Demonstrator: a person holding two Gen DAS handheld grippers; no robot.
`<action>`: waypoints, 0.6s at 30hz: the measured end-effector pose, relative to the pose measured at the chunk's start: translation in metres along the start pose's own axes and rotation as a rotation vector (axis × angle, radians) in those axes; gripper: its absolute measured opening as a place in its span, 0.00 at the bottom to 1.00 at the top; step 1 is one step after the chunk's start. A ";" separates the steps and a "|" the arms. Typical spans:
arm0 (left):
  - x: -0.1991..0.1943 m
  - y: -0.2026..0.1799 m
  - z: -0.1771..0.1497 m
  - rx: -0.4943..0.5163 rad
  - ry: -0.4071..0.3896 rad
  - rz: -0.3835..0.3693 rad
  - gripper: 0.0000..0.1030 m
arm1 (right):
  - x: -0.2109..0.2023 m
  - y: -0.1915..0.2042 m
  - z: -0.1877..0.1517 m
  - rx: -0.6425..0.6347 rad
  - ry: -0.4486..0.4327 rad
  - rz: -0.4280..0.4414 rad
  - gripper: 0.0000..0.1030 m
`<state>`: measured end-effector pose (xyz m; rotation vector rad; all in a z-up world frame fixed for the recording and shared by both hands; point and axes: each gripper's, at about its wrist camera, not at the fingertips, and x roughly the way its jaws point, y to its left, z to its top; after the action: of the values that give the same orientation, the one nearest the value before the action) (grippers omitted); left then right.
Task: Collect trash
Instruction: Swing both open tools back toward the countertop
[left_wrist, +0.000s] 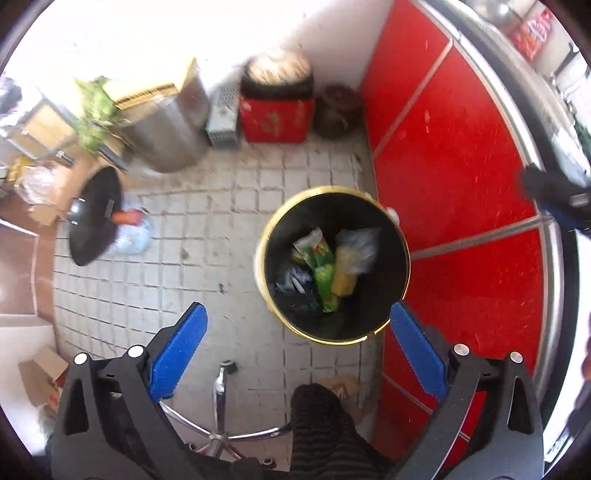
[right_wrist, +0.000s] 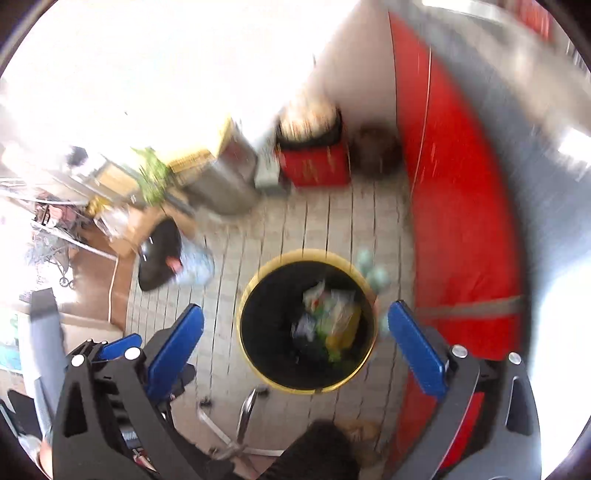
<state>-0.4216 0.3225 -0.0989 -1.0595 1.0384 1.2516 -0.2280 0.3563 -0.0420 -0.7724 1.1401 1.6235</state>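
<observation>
Both sets of jaws gape wide and empty, left gripper (left_wrist: 297, 325) and right gripper (right_wrist: 295, 323) hanging above the round black bin with a yellow rim (left_wrist: 263, 258). Down inside sit green crinkly snack wrappers (left_wrist: 320, 271), a clear plastic bag with yellow contents (left_wrist: 351, 264) and a dark crumpled bag (left_wrist: 295, 284) — light, soft, slippery stuff, likely best pinched at a bunched fold. Out on the tiled floor (left_wrist: 207, 236), a pale blue bag (left_wrist: 133, 236) lies well apart.

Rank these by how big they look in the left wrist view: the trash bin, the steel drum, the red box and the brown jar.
1. Trash bin, though it sits nearest the camera, which inflates it.
2. Steel drum.
3. Red box.
4. Brown jar.
</observation>
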 end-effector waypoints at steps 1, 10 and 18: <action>-0.010 -0.003 0.002 0.010 -0.006 0.005 0.93 | -0.028 -0.002 0.004 -0.010 -0.056 -0.016 0.94; -0.068 -0.147 0.002 0.399 -0.052 -0.040 0.93 | -0.232 -0.168 -0.096 0.284 -0.246 -0.408 0.94; -0.099 -0.332 -0.062 0.793 -0.057 -0.192 0.93 | -0.377 -0.300 -0.326 0.843 -0.310 -0.676 0.94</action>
<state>-0.0958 0.2330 -0.0021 -0.4843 1.2061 0.6063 0.1690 -0.0523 0.0766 -0.2698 1.0428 0.5720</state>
